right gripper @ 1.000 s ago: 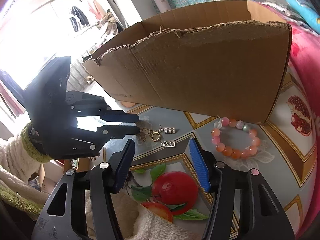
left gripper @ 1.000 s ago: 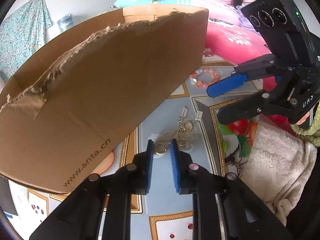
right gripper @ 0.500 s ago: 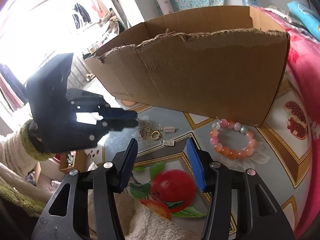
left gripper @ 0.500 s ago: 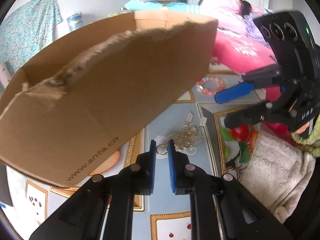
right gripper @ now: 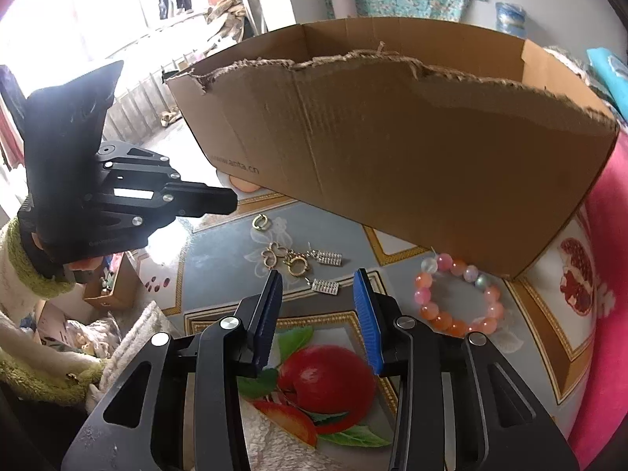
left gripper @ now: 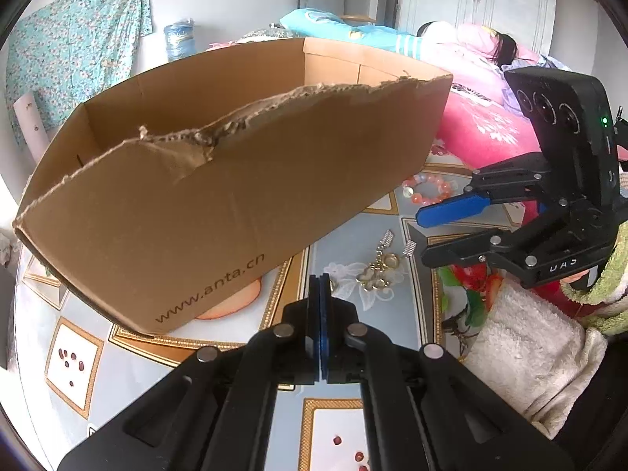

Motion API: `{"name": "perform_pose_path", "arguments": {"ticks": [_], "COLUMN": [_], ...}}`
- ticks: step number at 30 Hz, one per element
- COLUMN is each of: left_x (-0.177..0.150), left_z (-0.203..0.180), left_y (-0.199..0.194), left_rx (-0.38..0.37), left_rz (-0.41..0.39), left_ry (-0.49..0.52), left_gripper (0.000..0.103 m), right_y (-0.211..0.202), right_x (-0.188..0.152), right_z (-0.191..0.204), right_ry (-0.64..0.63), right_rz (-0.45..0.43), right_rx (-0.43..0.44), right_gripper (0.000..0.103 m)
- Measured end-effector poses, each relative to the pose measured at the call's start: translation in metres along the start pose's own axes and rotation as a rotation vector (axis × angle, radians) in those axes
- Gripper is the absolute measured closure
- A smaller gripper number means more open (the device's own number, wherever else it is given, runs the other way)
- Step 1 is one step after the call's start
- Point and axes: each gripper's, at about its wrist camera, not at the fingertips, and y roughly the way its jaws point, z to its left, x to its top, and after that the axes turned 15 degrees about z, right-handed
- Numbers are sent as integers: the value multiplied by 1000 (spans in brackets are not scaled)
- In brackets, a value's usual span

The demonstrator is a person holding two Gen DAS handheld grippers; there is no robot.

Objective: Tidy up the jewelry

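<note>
A torn-edged cardboard box [left gripper: 235, 180] [right gripper: 392, 157] stands on the patterned tablecloth. In front of it lies a tangle of gold earrings [left gripper: 376, 274] [right gripper: 282, 257] with two silver charms [right gripper: 329, 257]. A single gold ring [right gripper: 260, 222] [left gripper: 333, 283] lies apart on the cloth. A pink and orange bead bracelet [right gripper: 422, 294] [left gripper: 416, 196] rests by the box corner. My left gripper [left gripper: 320, 278] [right gripper: 233, 200] is shut with nothing between its pads, just beside the ring. My right gripper [right gripper: 318, 274] [left gripper: 420, 235] hovers over the silver charms, its jaws closing on nothing.
A white fleece cloth [left gripper: 522, 345] hangs over the near table edge. Pink bedding [left gripper: 479, 125] with a person lying on it is behind the table. A small box of oddments [right gripper: 106, 294] sits on the floor to the left.
My left jaws went from a narrow gap around the gold ring to fully shut, and the ring now lies beside the tips. The right jaws have narrowed. The box looks farther off.
</note>
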Motion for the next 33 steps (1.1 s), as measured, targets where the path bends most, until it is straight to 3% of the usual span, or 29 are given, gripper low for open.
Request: {"name": "perform_pose_path", "arguments": {"ticks": [3,5,7,13,20,33], "left_x": [3,4,6,11,12,16], "left_z": [-5,-9,-12,-11,-8,-10], "left_y": [3,7,9,22,23,21], "left_rx": [6,35,47,67,20,17], "left_rz": [6,15,19,71,90,96], "left_ry": [20,44,79,135,161,142], "left_gripper": [100,87,86,85,86,92], "right_y": [3,6,8,9,8,7], "right_x": [3,4,5,3,0,-3], "right_z": [0,-1,2,-2,-15,-29], "right_ry": [5,7,7,10,17,35], "right_rz": [2,3,3,2,2,-8], "right_rx": [10,13,17,26,35,41], "right_gripper": [68,68,68,68,68,68]}}
